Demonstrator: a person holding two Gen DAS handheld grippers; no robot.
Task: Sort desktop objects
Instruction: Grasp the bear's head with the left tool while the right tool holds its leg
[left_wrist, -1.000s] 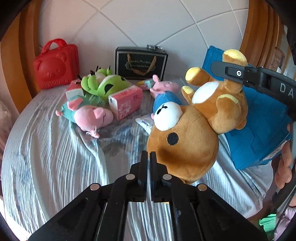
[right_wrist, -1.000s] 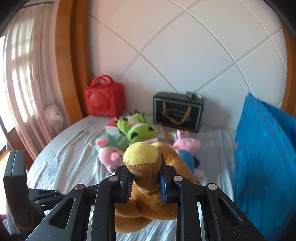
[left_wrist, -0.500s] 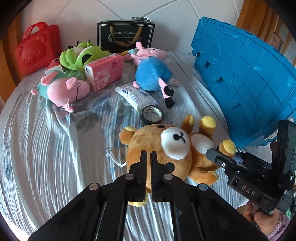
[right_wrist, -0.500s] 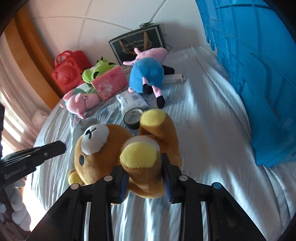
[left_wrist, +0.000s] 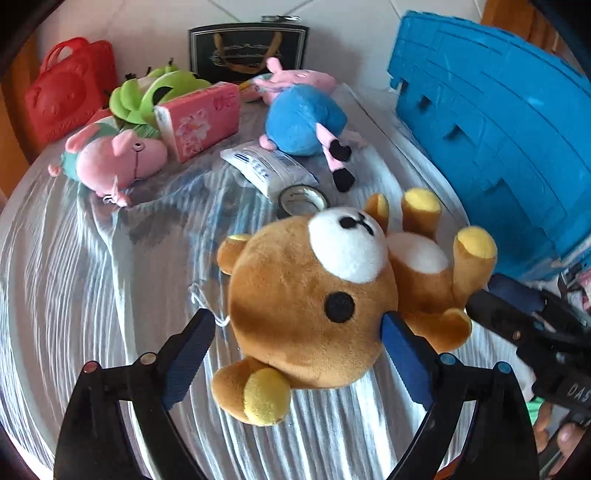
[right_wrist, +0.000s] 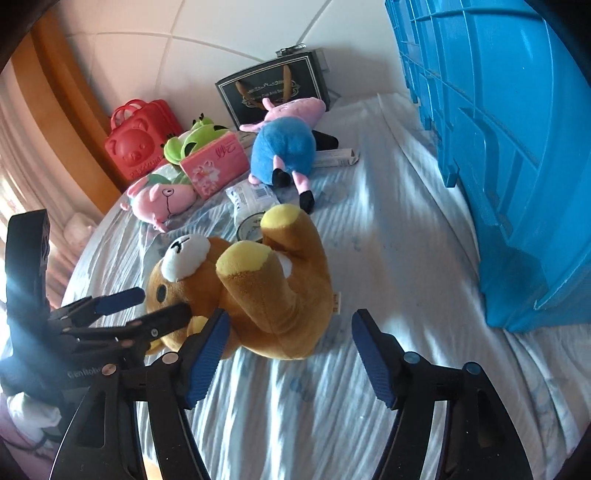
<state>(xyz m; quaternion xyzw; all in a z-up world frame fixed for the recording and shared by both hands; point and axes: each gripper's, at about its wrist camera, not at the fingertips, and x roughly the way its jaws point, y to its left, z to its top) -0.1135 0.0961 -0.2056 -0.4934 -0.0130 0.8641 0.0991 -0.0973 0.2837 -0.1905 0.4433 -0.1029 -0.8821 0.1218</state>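
A brown plush bear (left_wrist: 325, 295) lies on its back on the white-clothed table (left_wrist: 74, 295), feet up; it also shows in the right wrist view (right_wrist: 266, 291). My left gripper (left_wrist: 295, 354) is open, its blue pads on either side of the bear's head. My right gripper (right_wrist: 291, 354) is open just behind the bear's legs, holding nothing. The left gripper (right_wrist: 147, 306) shows at the bear's head in the right wrist view.
A blue crate (left_wrist: 498, 140) stands at the right. Beyond the bear lie a tape roll (left_wrist: 303, 197), a white packet (left_wrist: 267, 168), a blue-bodied pig plush (left_wrist: 306, 118), a pink pig plush (left_wrist: 114, 158), a pink box (left_wrist: 199, 122), a green plush (left_wrist: 155, 92), a red case (left_wrist: 66, 96) and a black bag (left_wrist: 247, 48).
The right gripper lowered the bear onto the table and opened, letting go of its leg. The left gripper opened from shut and now straddles the bear's head.
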